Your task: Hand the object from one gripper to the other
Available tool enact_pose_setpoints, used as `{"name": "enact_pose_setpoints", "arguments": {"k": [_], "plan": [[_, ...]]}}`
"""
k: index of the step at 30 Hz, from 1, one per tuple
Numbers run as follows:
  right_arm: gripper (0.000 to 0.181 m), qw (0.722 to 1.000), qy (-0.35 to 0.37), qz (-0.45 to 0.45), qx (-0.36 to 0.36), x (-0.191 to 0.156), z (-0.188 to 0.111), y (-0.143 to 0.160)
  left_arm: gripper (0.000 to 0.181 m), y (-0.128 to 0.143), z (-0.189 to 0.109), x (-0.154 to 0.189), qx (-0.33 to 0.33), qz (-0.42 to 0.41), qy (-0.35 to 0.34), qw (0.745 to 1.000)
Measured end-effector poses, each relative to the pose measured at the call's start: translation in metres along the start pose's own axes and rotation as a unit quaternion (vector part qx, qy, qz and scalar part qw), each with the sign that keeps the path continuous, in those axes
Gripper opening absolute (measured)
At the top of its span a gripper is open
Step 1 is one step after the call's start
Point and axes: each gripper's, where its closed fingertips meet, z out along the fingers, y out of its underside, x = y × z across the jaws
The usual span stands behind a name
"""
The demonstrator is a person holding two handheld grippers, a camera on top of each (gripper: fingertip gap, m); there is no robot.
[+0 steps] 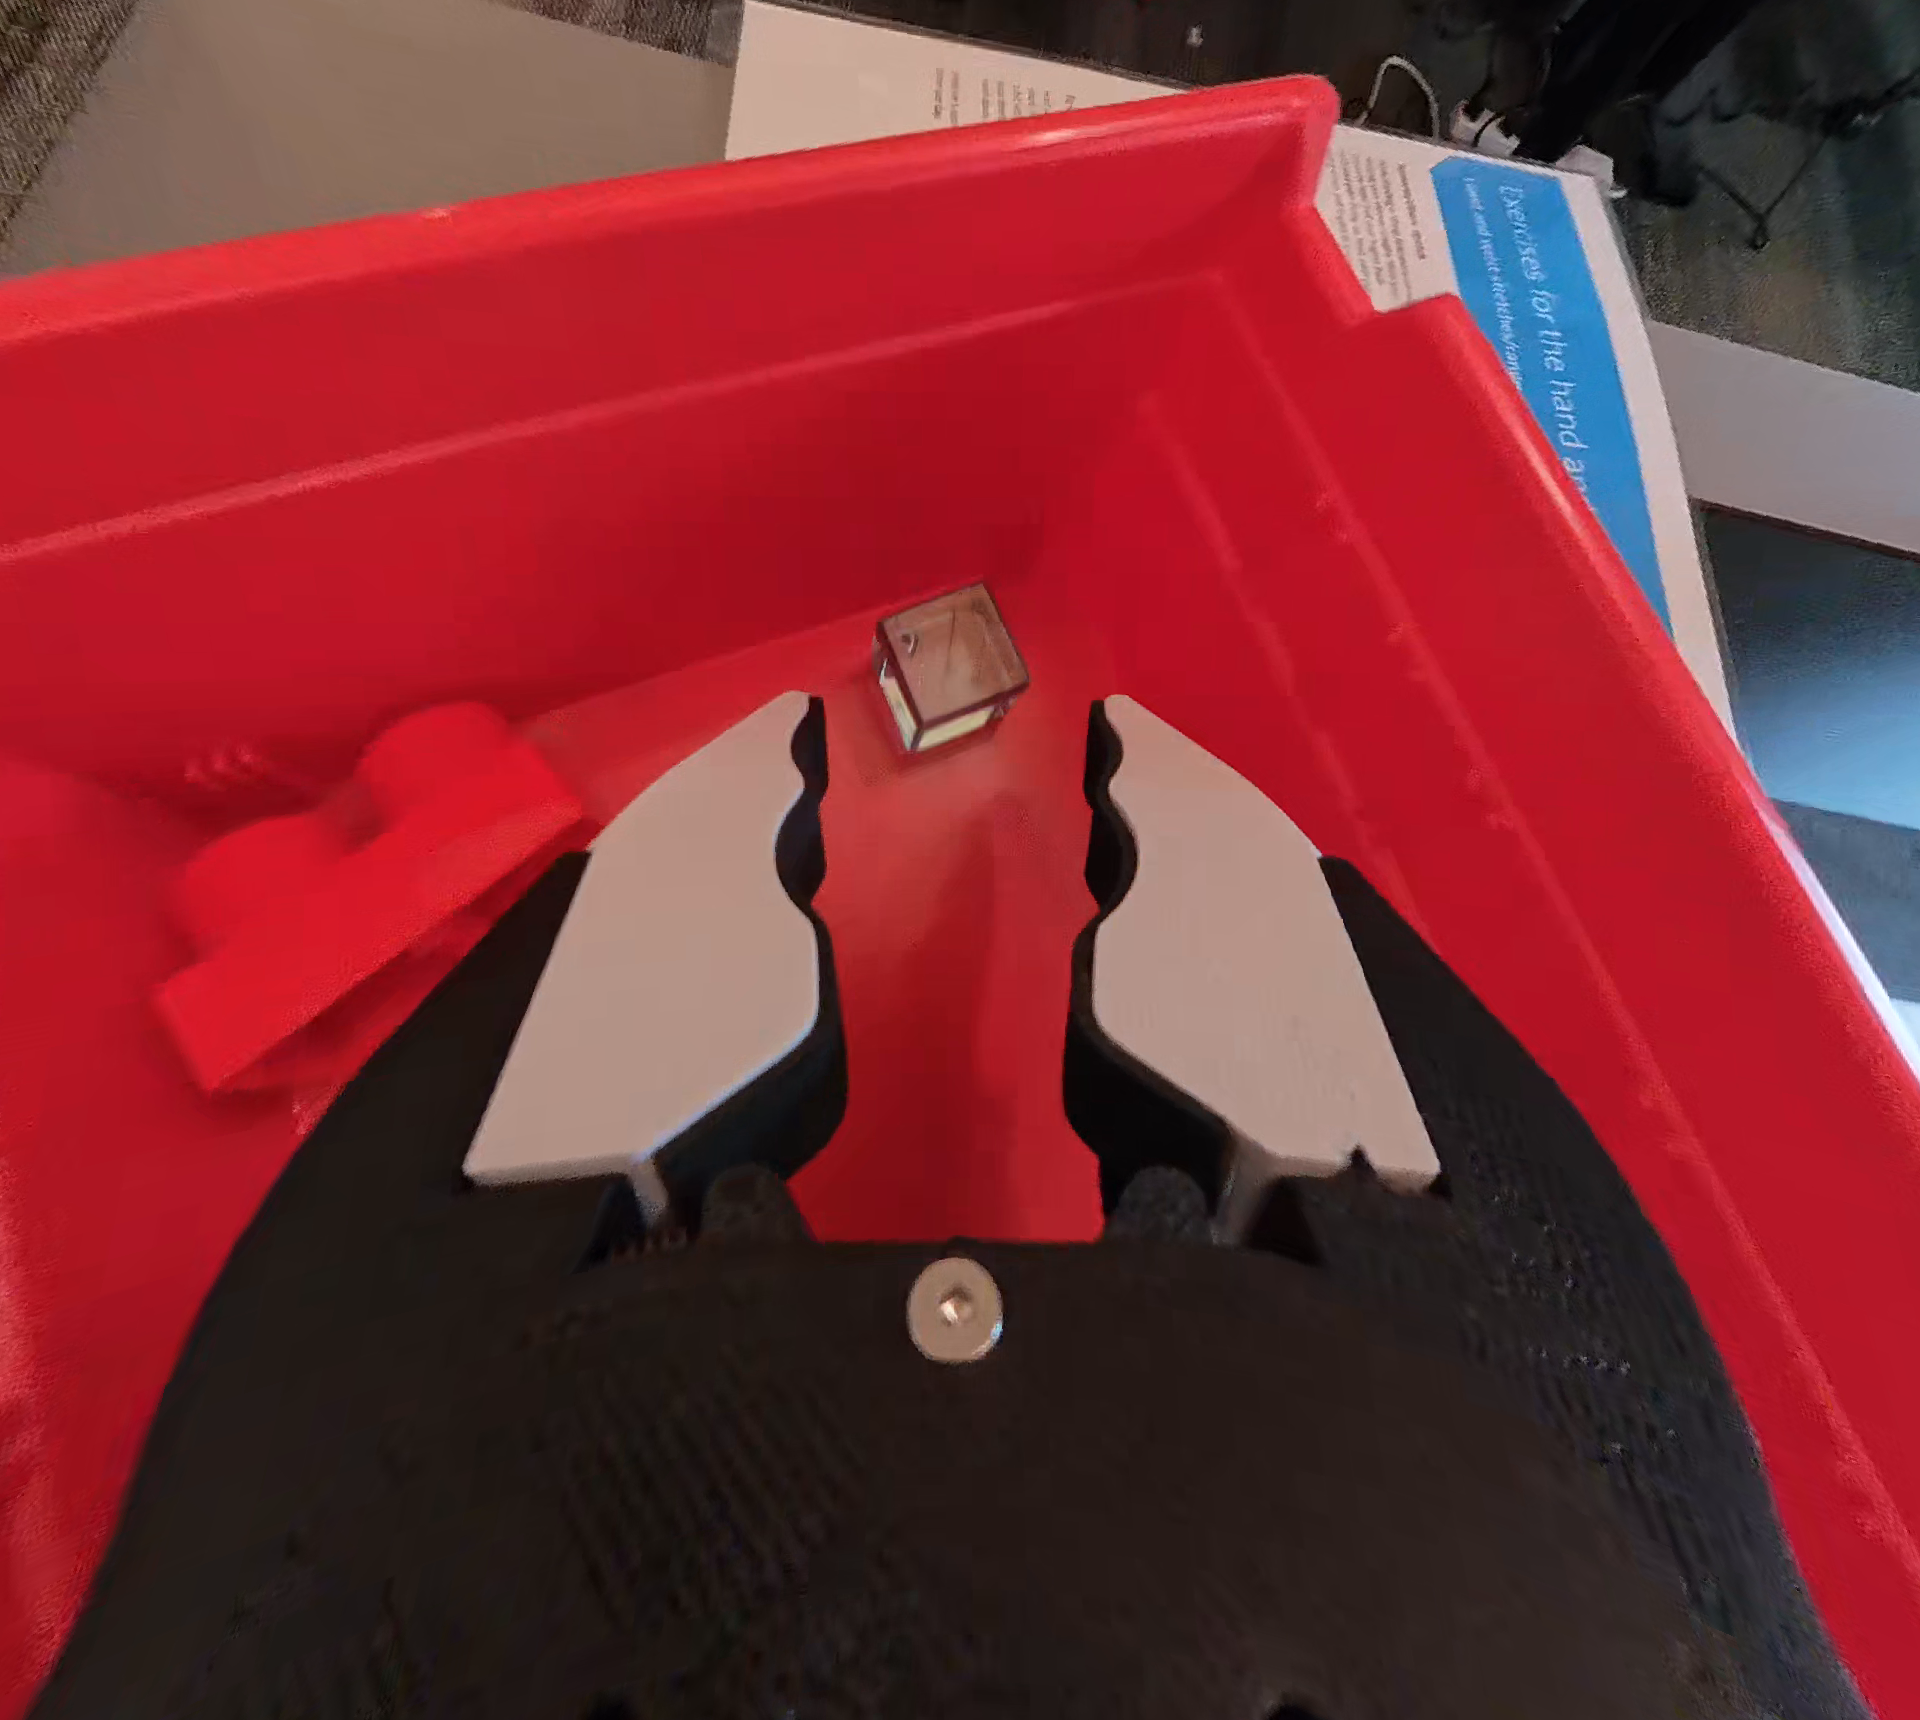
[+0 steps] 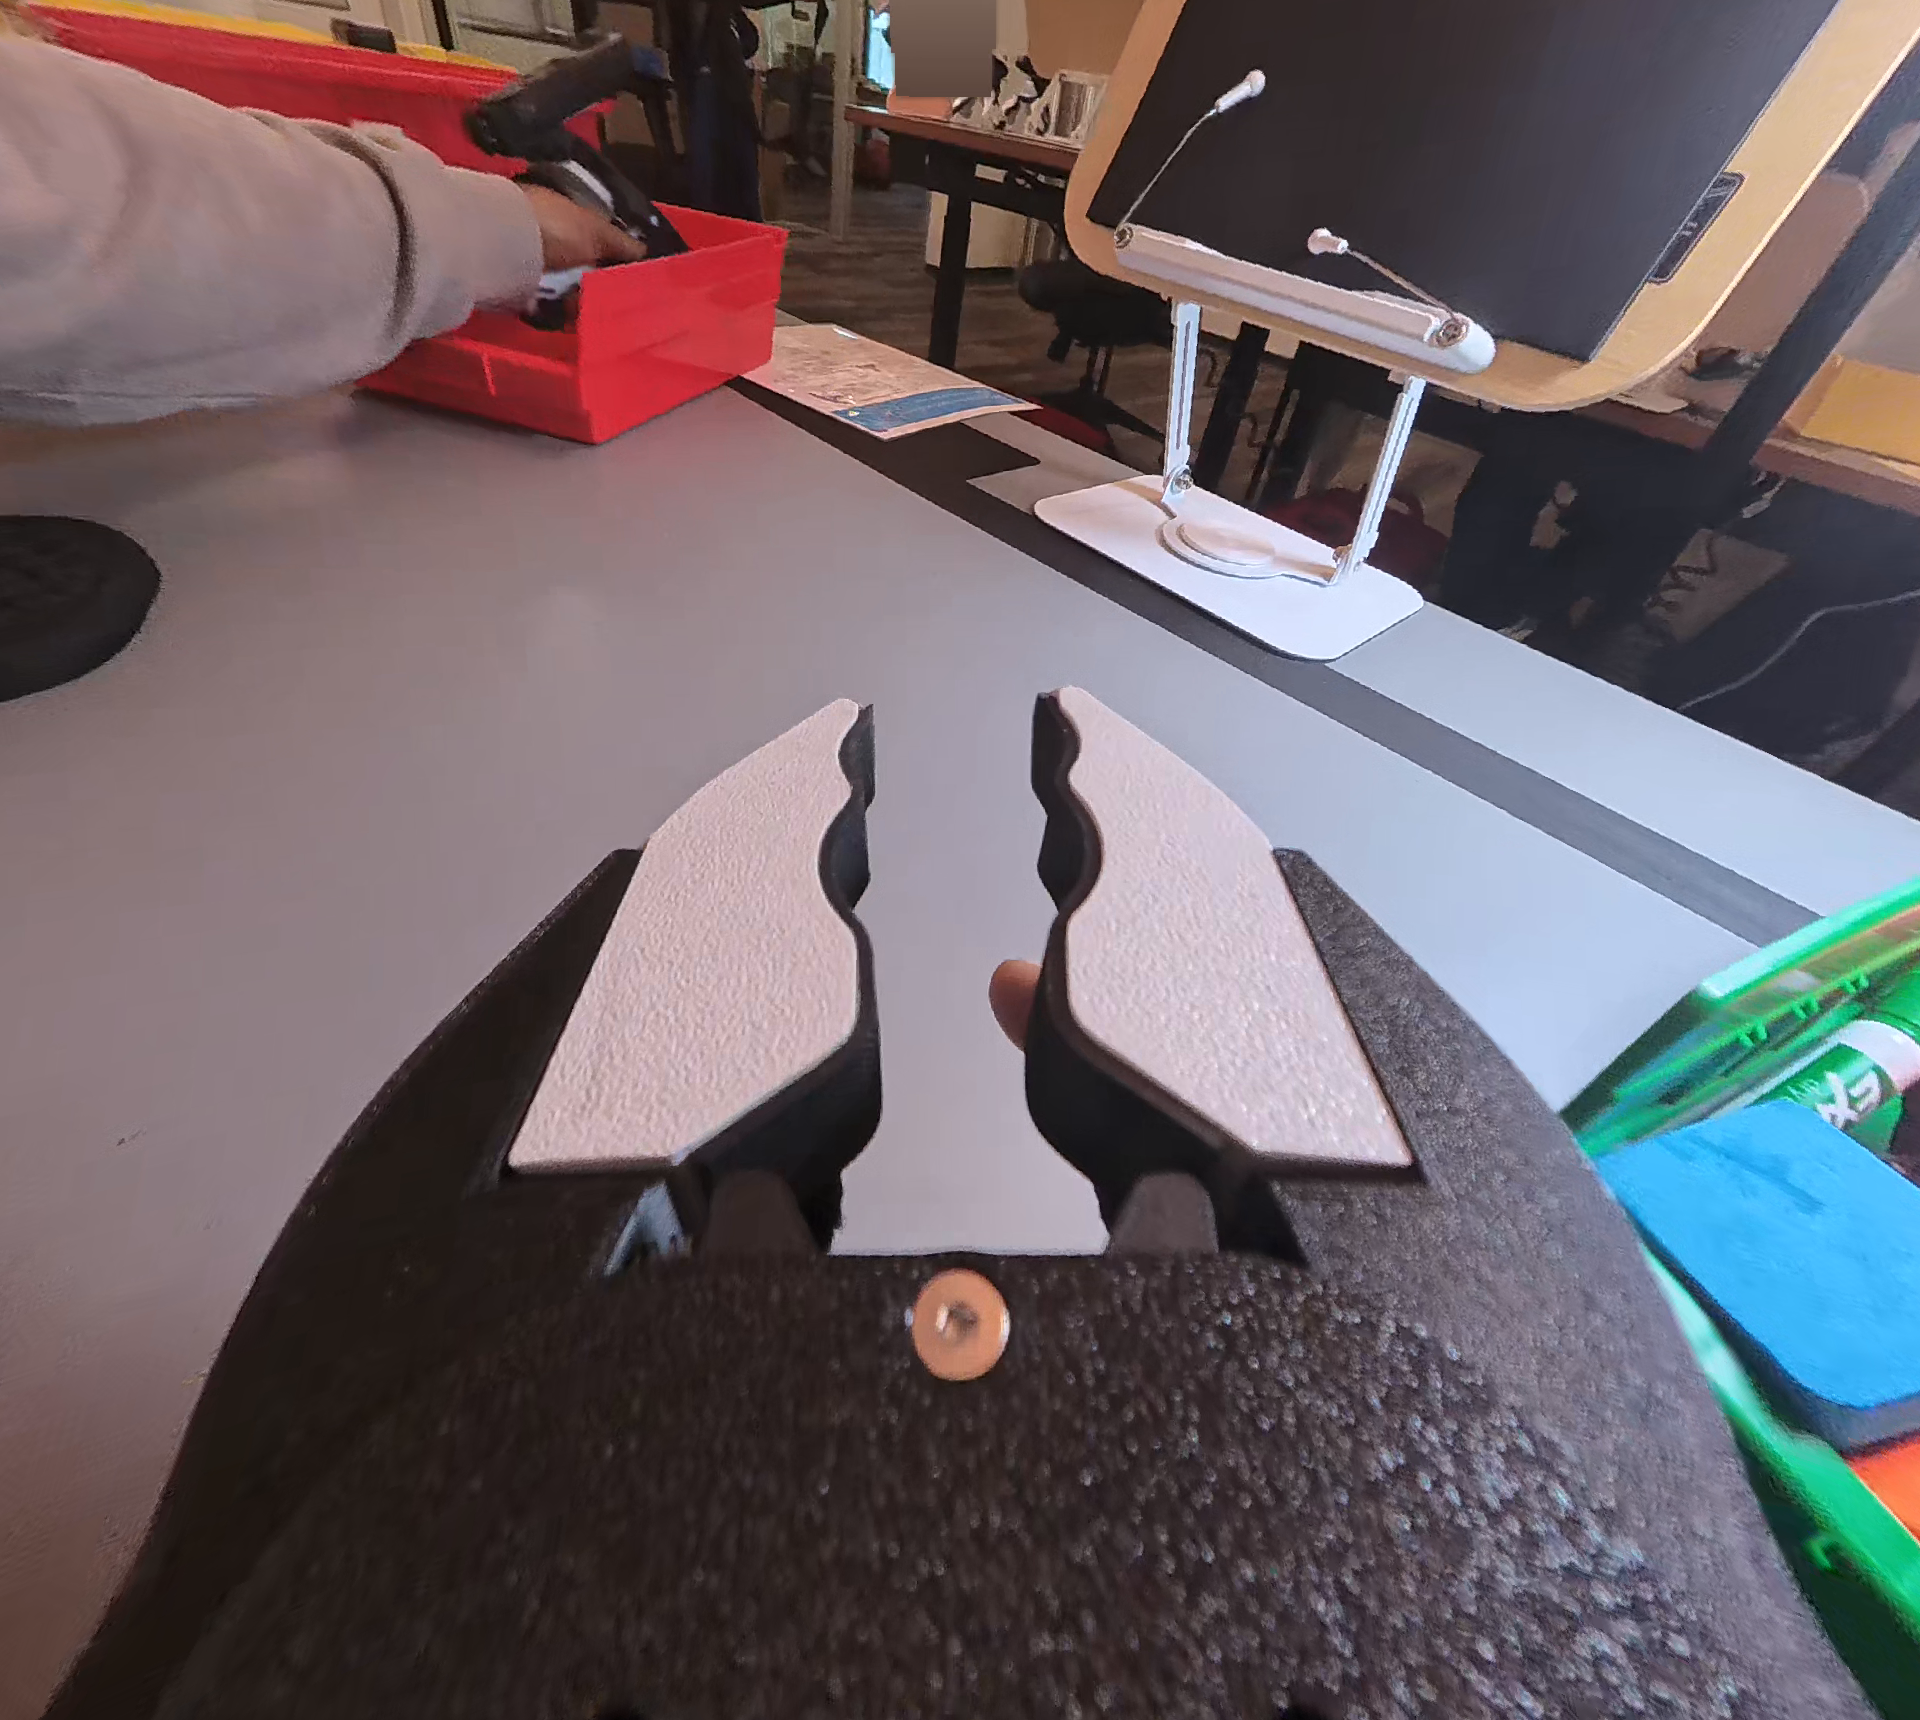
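Observation:
A small clear cube (image 1: 951, 681) lies on the floor of a red bin (image 1: 727, 340), near its far right corner. My left gripper (image 1: 954, 714) is open inside the bin, its fingertips just short of the cube on either side, not touching it. A red flat block with round lobes (image 1: 364, 891) lies in the bin to the left. My right gripper (image 2: 954, 714) is open and empty, low over the grey table (image 2: 468, 652). In the right wrist view the left gripper (image 2: 582, 216) reaches into the red bin (image 2: 644, 351) at the far left, held by a sleeved arm (image 2: 208, 247).
Printed paper sheets (image 1: 1538, 299) lie under and beside the bin. A tablet on a white stand (image 2: 1299, 423) stands at the table's far edge. A black round pad (image 2: 62, 600) lies left. A green box with a blue block (image 2: 1787, 1234) sits at the right. My hands' fingertips stand some 70 cm from each other.

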Motion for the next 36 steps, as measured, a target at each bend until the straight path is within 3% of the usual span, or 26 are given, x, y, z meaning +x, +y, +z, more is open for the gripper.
{"name": "enact_pose_setpoints", "arguments": {"k": [4, 6, 11, 16, 19, 21, 24, 26, 29, 33, 36], "plan": [[0.027, 1.0, -0.005, 0.022, -0.002, 0.004, 0.003, 0.006, 0.047, 0.002, 0.023, 0.002, -0.025, -0.011, -0.006, 1.0], [0.027, 1.0, -0.007, 0.03, -0.004, 0.005, 0.004, 0.009, 0.037, 0.009, 0.031, -0.002, -0.048, -0.003, -0.03, 0.998], [0.024, 1.0, -0.005, 0.028, -0.003, 0.005, 0.003, 0.009, 0.03, 0.001, 0.02, -0.001, -0.032, 0.007, -0.029, 0.999], [0.023, 1.0, -0.014, 0.02, 0.011, -0.003, -0.001, 0.001, 0.03, -0.033, -0.033, 0.022, 0.05, 0.032, 0.028, 0.998], [0.023, 0.999, -0.031, 0.025, 0.015, -0.014, -0.001, -0.003, 0.029, -0.052, -0.089, 0.071, 0.127, 0.082, 0.103, 0.983], [0.023, 0.998, -0.047, 0.035, 0.018, -0.024, 0.0, -0.008, 0.029, -0.047, -0.133, 0.121, 0.175, 0.143, 0.165, 0.96], [0.022, 0.997, -0.057, 0.022, 0.041, -0.039, 0.001, -0.027, 0.029, -0.007, -0.201, 0.212, 0.221, 0.228, 0.29, 0.903], [0.022, 0.997, -0.062, -0.003, 0.046, -0.053, 0.004, -0.043, 0.029, 0.034, -0.243, 0.266, 0.243, 0.274, 0.361, 0.858], [0.022, 0.992, -0.099, 0.045, 0.056, -0.077, 0.012, -0.069, 0.03, 0.102, -0.296, 0.336, 0.272, 0.338, 0.434, 0.79], [0.03, 0.975, -0.165, 0.142, 0.052, -0.099, 0.032, -0.09, 0.03, 0.188, -0.34, 0.402, 0.287, 0.4, 0.476, 0.729], [0.045, 0.944, -0.24, 0.227, 0.009, -0.12, 0.045, -0.082, 0.03, 0.225, -0.349, 0.422, 0.331, 0.459, 0.424, 0.707]]}}
